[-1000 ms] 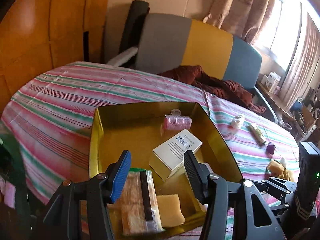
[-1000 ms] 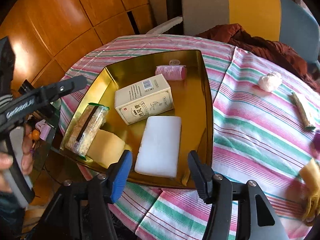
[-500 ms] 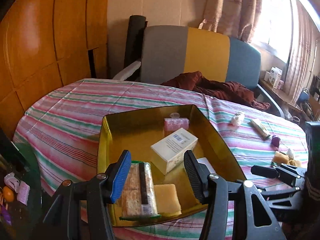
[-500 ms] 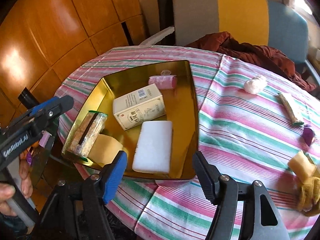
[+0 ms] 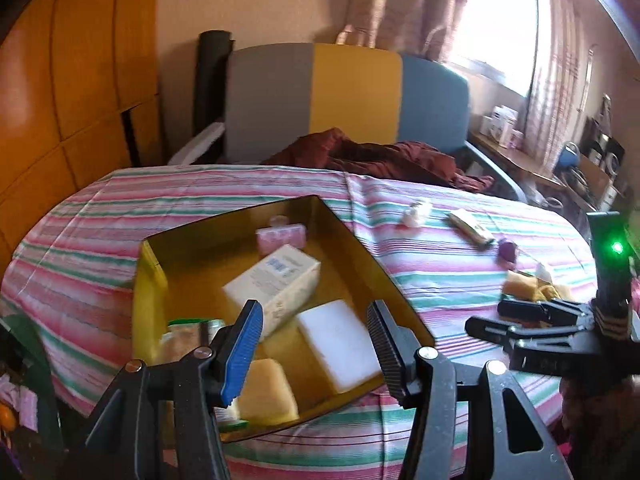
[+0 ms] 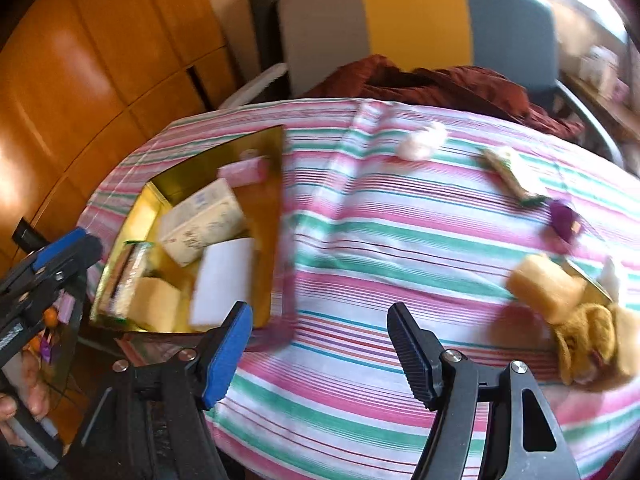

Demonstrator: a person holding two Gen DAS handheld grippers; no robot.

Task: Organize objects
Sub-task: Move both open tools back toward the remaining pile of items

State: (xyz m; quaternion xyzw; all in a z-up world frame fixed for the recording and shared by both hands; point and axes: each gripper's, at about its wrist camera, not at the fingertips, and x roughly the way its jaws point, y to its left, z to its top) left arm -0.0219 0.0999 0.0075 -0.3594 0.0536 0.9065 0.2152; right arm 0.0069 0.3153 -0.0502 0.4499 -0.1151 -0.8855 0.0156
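Jaws on your left gripper point(image 5: 314, 346) and right gripper point(image 6: 320, 354) were wide open, empty; gold tray point(image 6: 276, 216) sat left of frame.

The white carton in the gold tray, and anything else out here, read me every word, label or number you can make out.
No text can be read.
White carton: a blue barcode patch on top and dark print on its side, too blurred to read.
Left tongs' handle: a white mark, illegible.
Wrapped bar on the striped cloth: no print that can be made out.
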